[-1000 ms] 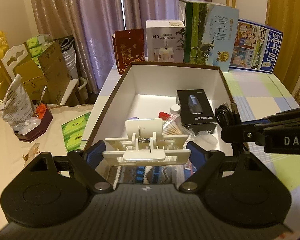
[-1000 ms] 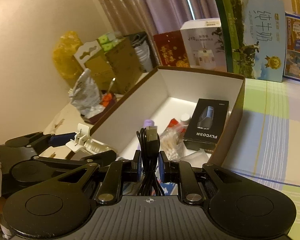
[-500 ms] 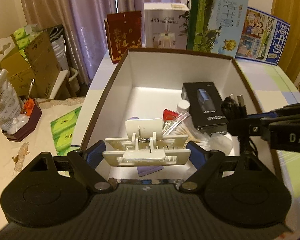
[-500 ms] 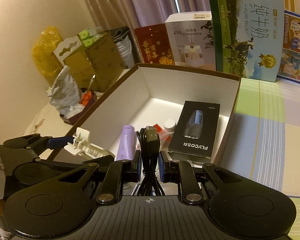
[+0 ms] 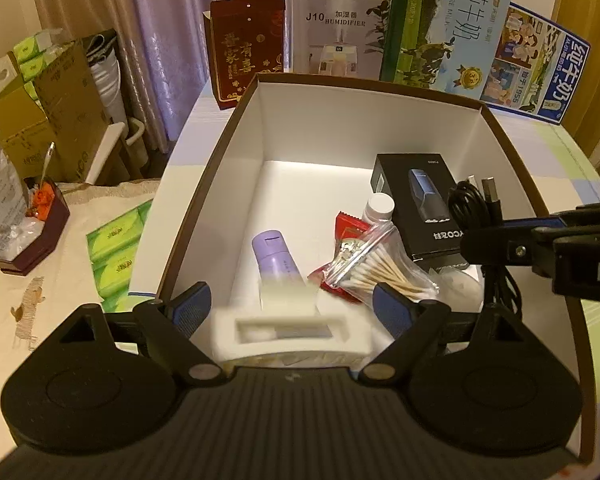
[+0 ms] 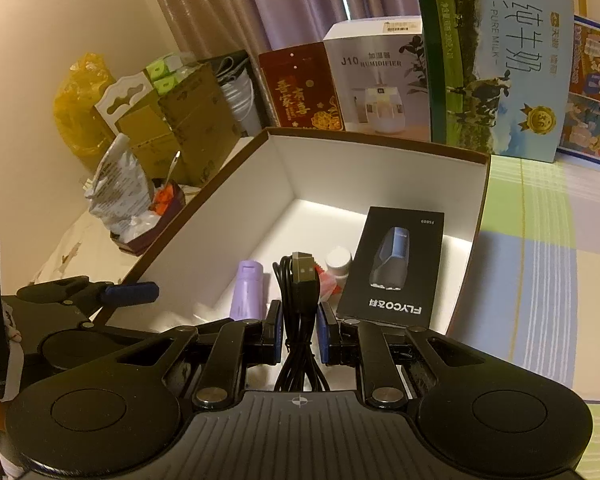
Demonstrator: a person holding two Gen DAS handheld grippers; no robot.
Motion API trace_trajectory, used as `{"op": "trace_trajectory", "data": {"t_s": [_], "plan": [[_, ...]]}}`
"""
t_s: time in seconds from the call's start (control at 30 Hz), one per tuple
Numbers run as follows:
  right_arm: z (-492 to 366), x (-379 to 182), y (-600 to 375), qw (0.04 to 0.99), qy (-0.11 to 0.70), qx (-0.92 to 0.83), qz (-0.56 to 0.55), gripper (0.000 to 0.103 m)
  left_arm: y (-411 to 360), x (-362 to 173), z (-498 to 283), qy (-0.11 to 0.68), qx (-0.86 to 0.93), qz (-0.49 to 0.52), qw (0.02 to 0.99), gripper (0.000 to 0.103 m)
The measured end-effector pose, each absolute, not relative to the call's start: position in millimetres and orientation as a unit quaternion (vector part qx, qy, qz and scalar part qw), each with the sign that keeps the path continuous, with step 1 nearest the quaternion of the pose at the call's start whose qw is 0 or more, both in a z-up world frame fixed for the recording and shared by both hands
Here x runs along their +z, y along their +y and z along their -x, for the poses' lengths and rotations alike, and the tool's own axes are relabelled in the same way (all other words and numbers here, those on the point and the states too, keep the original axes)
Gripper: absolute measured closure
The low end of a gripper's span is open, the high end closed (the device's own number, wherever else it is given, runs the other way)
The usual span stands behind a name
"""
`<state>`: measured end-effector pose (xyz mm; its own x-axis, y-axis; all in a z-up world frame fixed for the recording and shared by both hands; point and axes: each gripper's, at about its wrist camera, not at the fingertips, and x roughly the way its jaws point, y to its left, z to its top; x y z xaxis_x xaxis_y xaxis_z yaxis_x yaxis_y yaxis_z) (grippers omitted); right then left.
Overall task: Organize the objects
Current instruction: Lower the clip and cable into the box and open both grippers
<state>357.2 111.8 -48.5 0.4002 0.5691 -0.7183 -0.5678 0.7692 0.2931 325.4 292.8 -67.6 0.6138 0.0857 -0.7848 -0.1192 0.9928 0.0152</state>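
A brown box with white inside (image 5: 220, 148) (image 6: 380, 184) holds a purple tube (image 5: 278, 266) (image 6: 247, 292), a black FLYCO box (image 5: 416, 204) (image 6: 396, 268), a bag of cotton swabs (image 5: 376, 268), a red packet (image 5: 350, 228) and a small white bottle (image 5: 378, 206). My left gripper (image 5: 292, 308) is open above the box's near end; a blurred white clip (image 5: 288, 330) lies free between and below its fingers. My right gripper (image 6: 299, 320) is shut on a coiled black USB cable (image 6: 300, 280) (image 5: 476, 204) over the box's near right part.
Behind the box stand a red box (image 5: 248, 48), a white humidifier box (image 5: 338, 28) and milk cartons (image 5: 452, 28). Cardboard boxes (image 5: 52, 116), green tissue packs (image 5: 116, 252) and a dark tray of clutter (image 5: 32, 232) sit at the left. Checked cloth (image 6: 540, 260) lies to the right.
My left gripper has opened and let go of the white clip, which now drops blurred into the box. Both grippers moved forward over the box; the right still holds the cable.
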Motion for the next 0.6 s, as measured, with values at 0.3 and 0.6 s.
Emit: {"op": "trace_trajectory", "data": {"t_s": [0.3, 0.6], "plan": [[-360.6, -49.7, 118.2, 0.834, 0.435, 0.34, -0.005, 0.089, 294.9, -62.4, -326.9, 0.431, 0.049, 0.015, 0.901, 0.013], [-367.3, -50.3, 125.3, 0.826, 0.444, 0.346, -0.036, 0.089, 295.0, -50.3, -322.7, 0.424, 0.049, -0.004, 0.904, 0.011]]}}
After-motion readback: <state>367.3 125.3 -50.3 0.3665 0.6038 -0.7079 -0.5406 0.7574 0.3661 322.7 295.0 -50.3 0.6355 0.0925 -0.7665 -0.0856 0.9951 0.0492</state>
